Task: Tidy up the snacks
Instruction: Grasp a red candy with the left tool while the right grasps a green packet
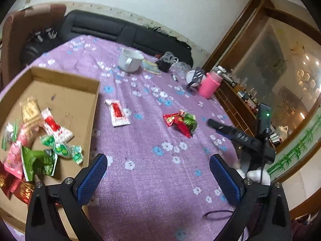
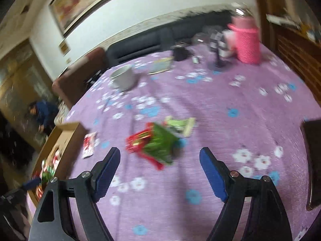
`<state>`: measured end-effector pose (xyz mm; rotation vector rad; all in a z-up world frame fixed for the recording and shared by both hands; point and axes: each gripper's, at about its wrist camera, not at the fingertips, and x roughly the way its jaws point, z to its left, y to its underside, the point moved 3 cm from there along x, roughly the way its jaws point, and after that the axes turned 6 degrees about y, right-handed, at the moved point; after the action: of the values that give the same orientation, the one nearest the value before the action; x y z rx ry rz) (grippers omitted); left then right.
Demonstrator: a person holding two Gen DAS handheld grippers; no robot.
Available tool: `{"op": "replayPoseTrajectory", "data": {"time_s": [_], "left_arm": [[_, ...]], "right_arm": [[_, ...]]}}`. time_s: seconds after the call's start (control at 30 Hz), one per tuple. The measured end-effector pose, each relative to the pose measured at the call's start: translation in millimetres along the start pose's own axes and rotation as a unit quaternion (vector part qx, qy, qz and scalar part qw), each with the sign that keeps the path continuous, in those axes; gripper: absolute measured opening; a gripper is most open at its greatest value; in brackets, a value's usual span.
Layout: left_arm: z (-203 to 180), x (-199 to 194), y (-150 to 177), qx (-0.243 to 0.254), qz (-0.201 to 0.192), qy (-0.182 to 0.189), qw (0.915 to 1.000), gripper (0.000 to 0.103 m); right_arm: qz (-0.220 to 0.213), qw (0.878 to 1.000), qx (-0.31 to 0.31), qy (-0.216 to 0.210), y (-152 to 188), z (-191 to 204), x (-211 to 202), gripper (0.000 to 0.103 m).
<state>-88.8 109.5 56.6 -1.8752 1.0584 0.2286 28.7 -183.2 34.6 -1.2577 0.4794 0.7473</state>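
A cardboard box (image 1: 66,92) at the left holds several snack packets (image 1: 36,140). On the purple flowered tablecloth (image 1: 152,176) lie a red-and-white packet (image 1: 118,112) and a small heap of red and green packets (image 1: 180,122). My left gripper (image 1: 158,160) is open and empty over bare cloth beside the box. One finger (image 1: 220,127) of the right gripper reaches in from the right, near the heap. In the blurred right wrist view, my right gripper (image 2: 160,152) is open, and the heap (image 2: 154,146) lies just ahead of its fingertips, untouched. The red-and-white packet (image 2: 89,144) and the box (image 2: 66,132) are to the left.
A white mug (image 1: 129,60), a dark cup (image 1: 165,64), a pink bottle (image 1: 208,84) and small clutter stand along the table's far side. A black sofa (image 1: 112,28) lies behind, a wooden cabinet (image 1: 236,100) to the right. A person in blue (image 2: 43,112) crouches on the floor.
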Motion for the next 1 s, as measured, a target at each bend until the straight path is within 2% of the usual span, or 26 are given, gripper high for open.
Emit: {"op": "replayPoseTrajectory", "data": {"time_s": [0.13,0.27,0.4,0.43,0.47,0.5,0.53,0.73,0.93,1.0], "left_arm": [[9,10,6,-0.016,0.022,-0.011,0.9996,0.102],[10,13,1,-0.015,0.019,-0.016,0.9996,0.102],[5,19,-9,0.006,0.024,-0.033,0.9992,0.102],[3,22,-12,0.012,0.026,-0.036,0.9989,0.102],[0,24,-14,0.02,0.029,-0.04,0.9986,0.102],[-3,26,-16,0.028,0.031,-0.043,0.9982,0.102],[-6,31,-19,0.038,0.035,-0.047,0.9976,0.102],[-27,78,-35,0.106,0.069,-0.056,0.9904,0.102],[-30,142,-58,0.13,0.097,-0.071,0.9842,0.1],[-34,158,-64,0.134,0.099,-0.061,0.9841,0.1]], "right_arm": [[0.017,1.0,0.023,-0.003,-5,-19,15,0.079],[0.039,0.999,0.006,-0.019,-7,-5,36,0.076],[0.049,0.999,-0.005,-0.012,-7,10,60,0.076],[0.054,0.998,0.003,-0.018,-7,9,66,0.071],[0.061,0.998,0.01,-0.029,-6,8,70,0.062],[0.069,0.997,0.015,-0.041,-5,7,73,0.036],[0.076,0.995,0.025,-0.057,-4,5,75,0.036],[0.062,0.994,0.042,-0.081,-6,-3,57,0.035],[0.047,0.993,0.041,-0.1,-11,-6,41,0.035],[0.044,0.993,0.041,-0.103,-13,-6,38,0.035]]}}
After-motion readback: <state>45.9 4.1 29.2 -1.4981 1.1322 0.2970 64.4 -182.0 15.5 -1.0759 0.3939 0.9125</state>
